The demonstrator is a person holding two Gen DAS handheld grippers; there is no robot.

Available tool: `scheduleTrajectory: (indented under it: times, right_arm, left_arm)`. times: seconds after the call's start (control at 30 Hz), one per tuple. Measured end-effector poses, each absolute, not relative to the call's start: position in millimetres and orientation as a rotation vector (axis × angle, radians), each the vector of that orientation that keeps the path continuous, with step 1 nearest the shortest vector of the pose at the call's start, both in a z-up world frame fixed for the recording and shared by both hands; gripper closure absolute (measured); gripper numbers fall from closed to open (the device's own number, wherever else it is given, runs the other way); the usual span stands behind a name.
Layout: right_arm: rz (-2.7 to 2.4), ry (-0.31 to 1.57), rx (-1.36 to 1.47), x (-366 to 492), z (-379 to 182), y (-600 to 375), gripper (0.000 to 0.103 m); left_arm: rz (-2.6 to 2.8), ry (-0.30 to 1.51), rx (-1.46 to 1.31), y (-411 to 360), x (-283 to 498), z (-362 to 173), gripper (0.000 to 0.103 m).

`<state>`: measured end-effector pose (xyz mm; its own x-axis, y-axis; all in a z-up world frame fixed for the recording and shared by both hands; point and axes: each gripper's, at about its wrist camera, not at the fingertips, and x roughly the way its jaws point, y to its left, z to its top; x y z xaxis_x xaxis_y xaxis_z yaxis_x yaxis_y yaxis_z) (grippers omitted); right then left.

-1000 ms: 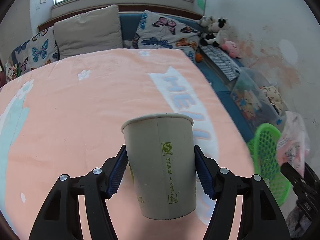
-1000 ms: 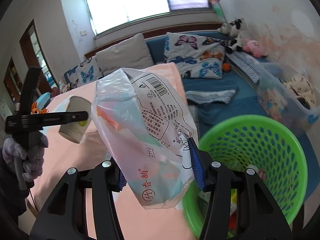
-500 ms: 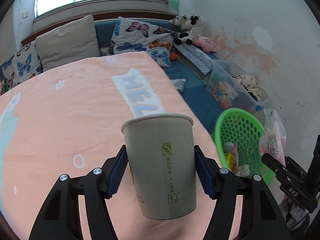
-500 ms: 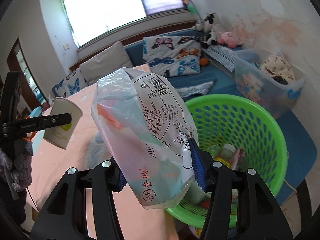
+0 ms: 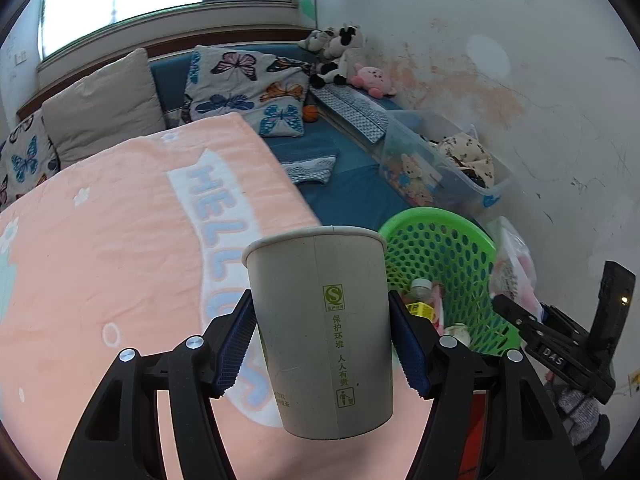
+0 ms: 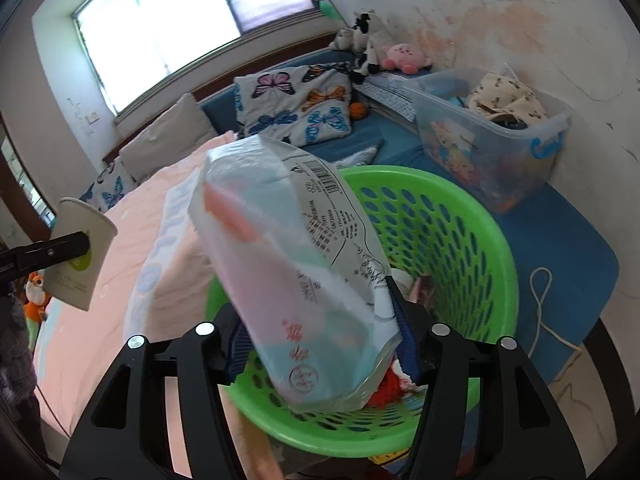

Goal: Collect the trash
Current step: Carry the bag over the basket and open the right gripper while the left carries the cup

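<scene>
1. Right gripper (image 6: 320, 344) hangs over the green basket (image 6: 496, 240), its jaws opening around the plastic wrapper bag (image 6: 296, 264). The bag looks blurred, perhaps already slipping free.
2. That bag is thin, crinkly and nearly weightless; it should drift rather than drop, so it is best pinched low by a gathered fold.
3. Left gripper (image 5: 322, 344) clamps the paper cup (image 5: 320, 320) mid-wall, beside the basket and above the pink blanket (image 5: 100, 240).
4. The cup is light and crushable; a gentle squeeze at mid-height suits it.
</scene>
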<state>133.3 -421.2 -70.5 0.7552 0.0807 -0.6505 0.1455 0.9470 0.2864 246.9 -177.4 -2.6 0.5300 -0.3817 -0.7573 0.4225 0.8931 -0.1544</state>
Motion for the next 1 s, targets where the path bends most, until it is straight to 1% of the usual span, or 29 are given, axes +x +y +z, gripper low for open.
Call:
scheduleTrajectory:
  times: [0.03, 0.1, 0.17, 0.23, 0.63, 1.0]
  right_arm:
    - [-0.041, 0.72, 0.331, 133.6, -71.4, -422.4, 0.041]
    - [-0.054, 0.72, 0.334, 133.2, -72.3, -425.4, 0.034]
    - [-0.059, 0.72, 0.338, 132.8, -72.8, -428.3, 0.034]
    - [-0.062, 0.72, 0.343, 132.4, -73.8, -431.4, 0.03]
    - [-0.083, 0.688, 0.344, 113.2, -65.3, -447.4, 0.028]
    - [-0.088, 0.644, 0.347, 92.1, -52.0, -452.0, 0.025]
  left_arm:
    - [-0.486, 0.89, 0.055, -181.9, 245.9, -2.3, 0.04]
    - [-0.497, 0.891, 0.065, -189.8, 244.7, -2.0, 0.04]
    - [-0.509, 0.891, 0.073, -198.2, 243.0, -1.9, 0.04]
    - [-0.52, 0.89, 0.082, -206.2, 240.7, -1.5, 0.04]
    - [-0.575, 0.9, 0.116, -245.1, 238.2, -6.8, 0.04]
    - [-0.623, 0.941, 0.141, -280.7, 235.8, -25.2, 0.039]
